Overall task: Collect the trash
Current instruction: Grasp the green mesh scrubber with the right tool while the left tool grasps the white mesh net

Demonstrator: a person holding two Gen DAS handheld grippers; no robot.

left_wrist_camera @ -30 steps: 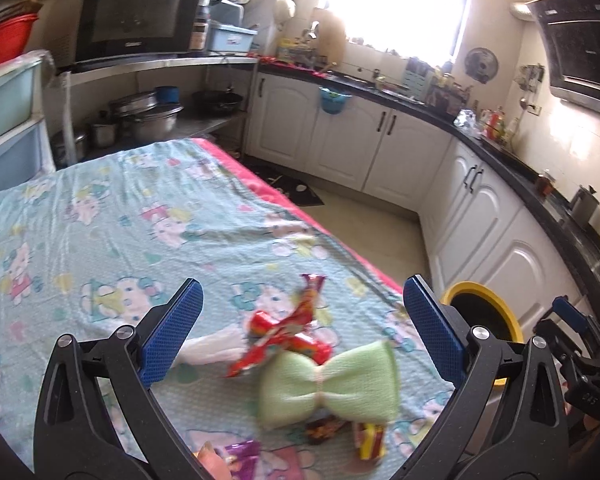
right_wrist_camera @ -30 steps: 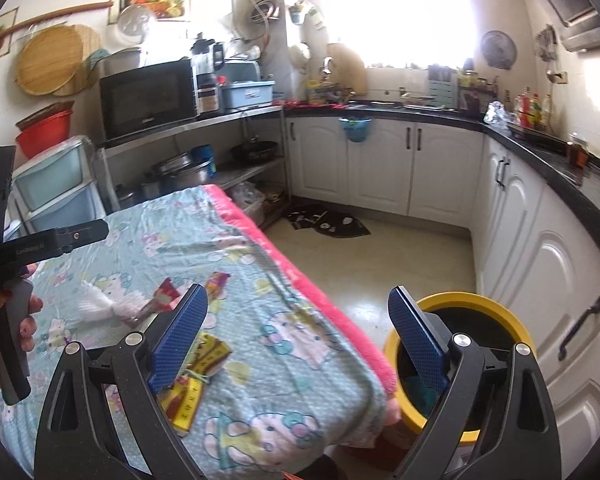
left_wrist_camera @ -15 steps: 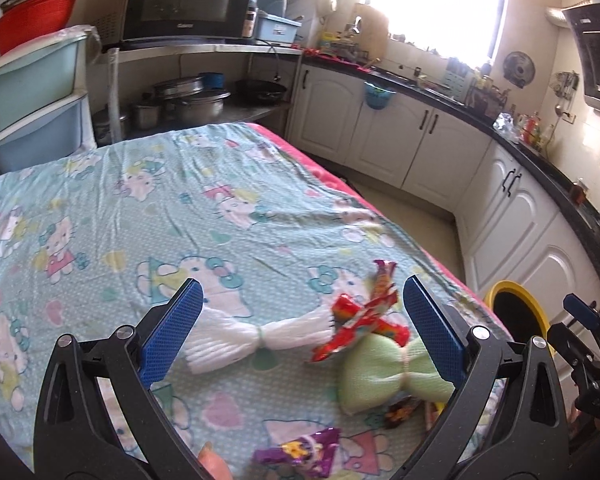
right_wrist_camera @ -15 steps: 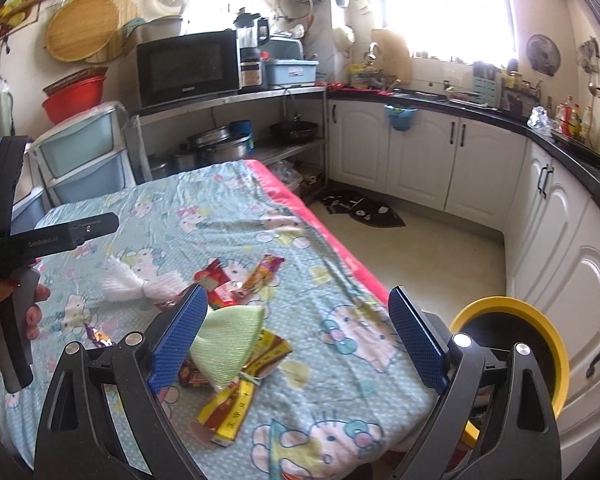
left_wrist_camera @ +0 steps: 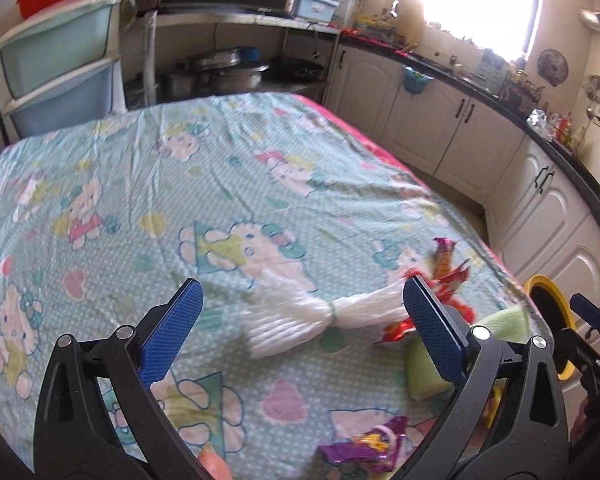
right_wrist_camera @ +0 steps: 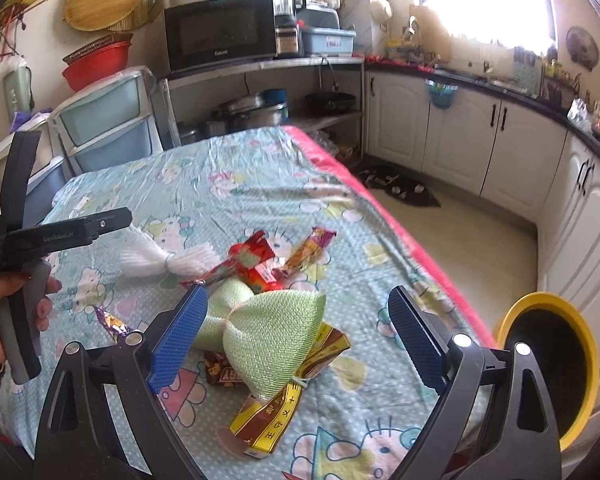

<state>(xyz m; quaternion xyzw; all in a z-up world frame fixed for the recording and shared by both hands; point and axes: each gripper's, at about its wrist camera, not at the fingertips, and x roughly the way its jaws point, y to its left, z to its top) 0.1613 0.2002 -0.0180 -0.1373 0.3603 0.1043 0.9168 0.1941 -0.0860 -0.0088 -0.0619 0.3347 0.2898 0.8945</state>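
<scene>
Blue-padded and spread wide, the left gripper (left_wrist_camera: 298,324) has swung away from the table's edge over the last second and now frames the white tied bundle (left_wrist_camera: 320,320), which was off to its left earlier and sits between its fingers now, low over the cartoon-print tablecloth (left_wrist_camera: 180,184). The right gripper (right_wrist_camera: 296,336), equally spread and holding nothing, has turned from the yellow-rimmed trash bin (right_wrist_camera: 540,364) toward the table, so the pale green mesh bundle (right_wrist_camera: 268,332) now lies between its fingers with the litter around it: red snack wrappers (right_wrist_camera: 252,264) just behind, an orange wrapper (right_wrist_camera: 312,246) beside those, a brown candy wrapper (right_wrist_camera: 222,372) and a yellow printed packet (right_wrist_camera: 276,412) tucked partly under the green mesh, and a purple wrapper (left_wrist_camera: 368,446) nearer the left gripper. The bin stands on the floor beside the table, off its right edge, and nothing has yet been lifted. Both grippers appear to have lined up for a first pick, though which piece each will take cannot be told.
</scene>
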